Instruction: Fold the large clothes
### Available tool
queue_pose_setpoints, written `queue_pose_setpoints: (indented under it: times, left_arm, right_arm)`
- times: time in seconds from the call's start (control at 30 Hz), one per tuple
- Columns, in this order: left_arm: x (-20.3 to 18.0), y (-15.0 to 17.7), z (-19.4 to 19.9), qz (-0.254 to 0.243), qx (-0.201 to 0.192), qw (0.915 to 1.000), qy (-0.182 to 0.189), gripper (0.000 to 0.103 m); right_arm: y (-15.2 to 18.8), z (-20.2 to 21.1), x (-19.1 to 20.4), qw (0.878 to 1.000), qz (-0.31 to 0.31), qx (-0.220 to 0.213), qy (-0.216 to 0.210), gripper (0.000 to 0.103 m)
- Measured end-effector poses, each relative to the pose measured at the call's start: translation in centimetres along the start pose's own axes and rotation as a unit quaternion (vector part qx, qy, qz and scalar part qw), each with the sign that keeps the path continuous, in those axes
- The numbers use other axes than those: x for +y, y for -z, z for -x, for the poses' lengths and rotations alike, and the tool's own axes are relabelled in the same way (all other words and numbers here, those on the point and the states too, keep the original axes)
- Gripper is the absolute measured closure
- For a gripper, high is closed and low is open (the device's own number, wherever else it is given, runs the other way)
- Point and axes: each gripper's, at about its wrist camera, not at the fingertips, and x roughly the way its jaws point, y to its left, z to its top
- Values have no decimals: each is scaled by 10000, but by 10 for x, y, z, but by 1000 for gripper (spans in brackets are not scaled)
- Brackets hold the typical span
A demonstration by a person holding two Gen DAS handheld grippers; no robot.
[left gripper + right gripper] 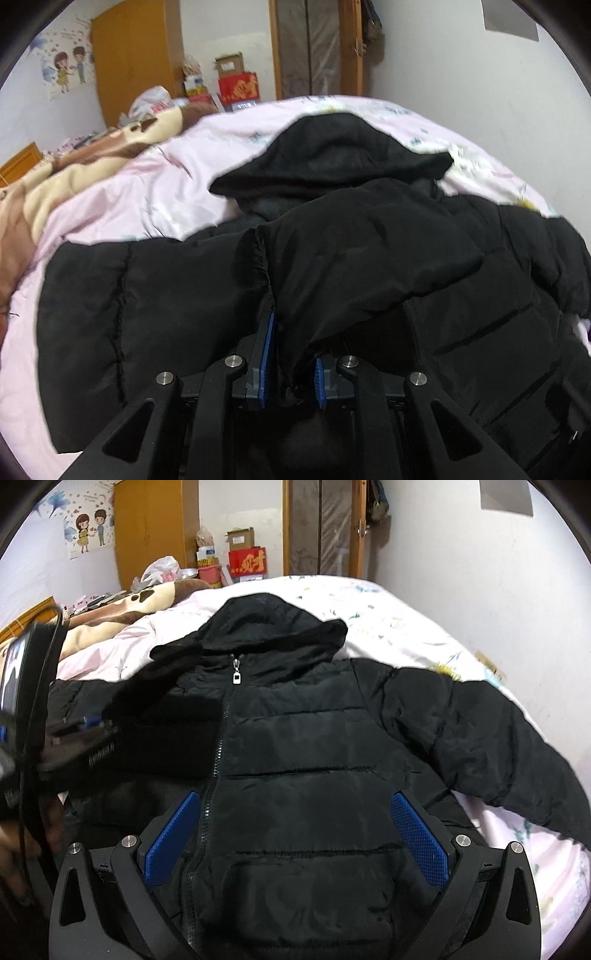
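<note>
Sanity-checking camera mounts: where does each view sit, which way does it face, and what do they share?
Left wrist: on the left gripper, angled down across the bed at the jacket; shows its own fingers shut on the sleeve.
Right wrist: on the right gripper, angled down over the jacket's zipper; shows its open fingers, plus the left gripper and a hand at the left edge.
Shared: jacket, hood, bed, wardrobe, red box, poster.
</note>
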Motion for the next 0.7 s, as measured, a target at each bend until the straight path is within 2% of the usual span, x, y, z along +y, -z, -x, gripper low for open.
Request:
queue_pose_setpoints:
  times: [0.07,0.1,0.17,0.23,0.3,0.43,0.53,0.6,0.63,0.7]
  left_arm:
    - [4,7,-10,37,190,9997,175,80]
    - [4,10,-10,27,197,9995,233,76]
    - [9,16,-6,-34,234,9989,412,63]
    - [15,23,8,-99,198,9970,743,41]
    - [23,26,22,-125,161,9960,874,34]
    - [48,34,52,-48,81,9968,790,31]
    - [75,42,69,211,45,9976,661,31]
    - [94,47,75,428,91,9980,450,31]
    - [103,50,78,488,104,9982,332,31]
    - [120,54,81,591,118,9981,115,31]
  right_arm:
    - [-4,-8,-4,9999,-76,74,-110,0]
    - [-7,-13,-4,9996,-114,101,-217,0]
    - [-11,-20,-4,9992,-183,125,-340,0]
    - [-18,-30,-4,9976,-313,167,-587,0]
    - [-28,-41,-3,9951,-493,185,-842,1]
    - [-41,-60,14,9890,-548,275,-1344,1]
    - [-45,-77,34,9819,-586,475,-1737,1]
    - [-44,-91,50,9801,-551,645,-1794,1]
    - [-43,-97,56,9799,-538,729,-1777,4]
    - [-38,-106,72,9806,-412,837,-1724,22]
